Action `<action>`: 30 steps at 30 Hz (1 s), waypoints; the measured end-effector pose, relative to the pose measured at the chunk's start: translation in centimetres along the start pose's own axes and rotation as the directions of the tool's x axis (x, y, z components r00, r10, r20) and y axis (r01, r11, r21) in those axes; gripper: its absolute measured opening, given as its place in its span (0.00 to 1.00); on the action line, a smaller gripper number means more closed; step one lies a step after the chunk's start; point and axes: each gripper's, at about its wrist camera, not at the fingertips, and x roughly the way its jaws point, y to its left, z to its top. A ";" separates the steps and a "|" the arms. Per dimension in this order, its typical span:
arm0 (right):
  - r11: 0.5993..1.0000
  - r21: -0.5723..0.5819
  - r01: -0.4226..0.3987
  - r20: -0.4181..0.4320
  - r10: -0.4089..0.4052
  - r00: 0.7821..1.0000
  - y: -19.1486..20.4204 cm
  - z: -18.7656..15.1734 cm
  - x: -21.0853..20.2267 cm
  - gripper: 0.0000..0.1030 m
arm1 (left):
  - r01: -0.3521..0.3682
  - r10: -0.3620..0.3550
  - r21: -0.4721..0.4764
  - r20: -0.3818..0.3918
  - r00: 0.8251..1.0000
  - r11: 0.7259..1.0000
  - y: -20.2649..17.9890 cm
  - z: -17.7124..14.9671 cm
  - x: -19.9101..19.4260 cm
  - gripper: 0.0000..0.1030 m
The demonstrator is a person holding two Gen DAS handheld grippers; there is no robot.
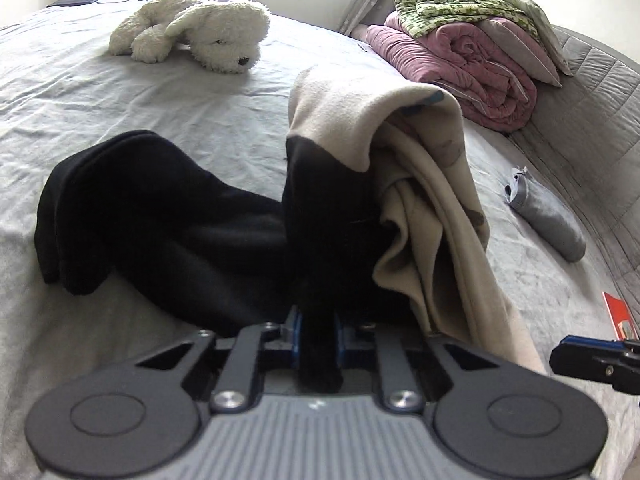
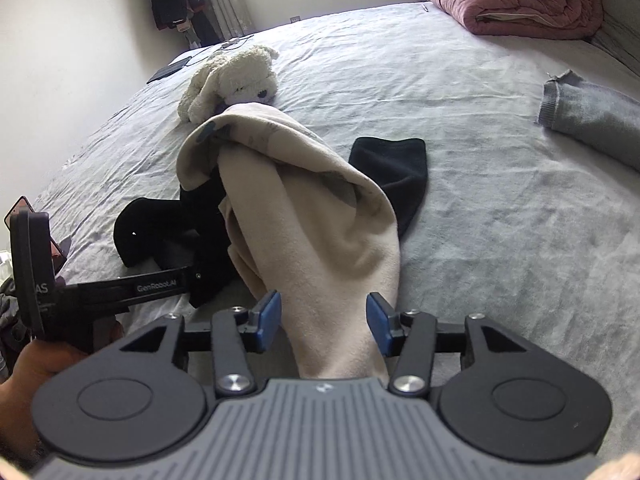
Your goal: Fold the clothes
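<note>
Two grippers were shown engaging one garment (image 2: 320,216), a beige top with black sleeves, heaped and partly lifted above the grey bedsheet (image 2: 480,200). Nearest the lens, the left gripper (image 1: 317,334) was clamped tight on a black band of the garment, the blue pads pressed against the cloth on both sides. The right gripper (image 2: 323,322) was held with its jaws apart, beige fabric passing between the blue fingers (image 2: 269,316) without being pinched. Beyond the grippers, one black sleeve (image 1: 132,208) was laid slack on the sheet. For the step in hand, judged to be spreading the garment flat before folding, the beige edge would best be closed on by the right gripper and the two holds drawn apart evenly, so that the bunched middle is tensioned rather than dragged. Farther off were seen a rolled grey cloth (image 2: 592,120), a white plush dog (image 1: 192,28) and a folded pink quilt (image 1: 460,68). Legible writing was limited to "GenRobot.AI" on the left gripper's arm and the letters "AS" beside it.
</note>
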 end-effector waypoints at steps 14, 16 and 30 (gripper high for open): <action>0.997 -0.079 0.010 -0.011 -0.011 1.000 3.7 0.7 5.1 0.52 | -0.088 0.087 0.002 0.129 0.988 0.996 0.8 1.3 -2.9 0.10; 0.995 -0.093 0.032 -0.005 -0.032 0.999 3.8 0.7 5.5 0.52 | -0.110 0.110 -0.009 0.150 0.983 0.994 1.2 1.9 -3.3 0.10; 0.996 0.029 -0.085 -0.028 0.086 0.996 2.3 0.1 4.0 0.04 | -0.246 0.302 -0.199 0.335 0.893 0.949 7.0 5.2 -9.0 0.10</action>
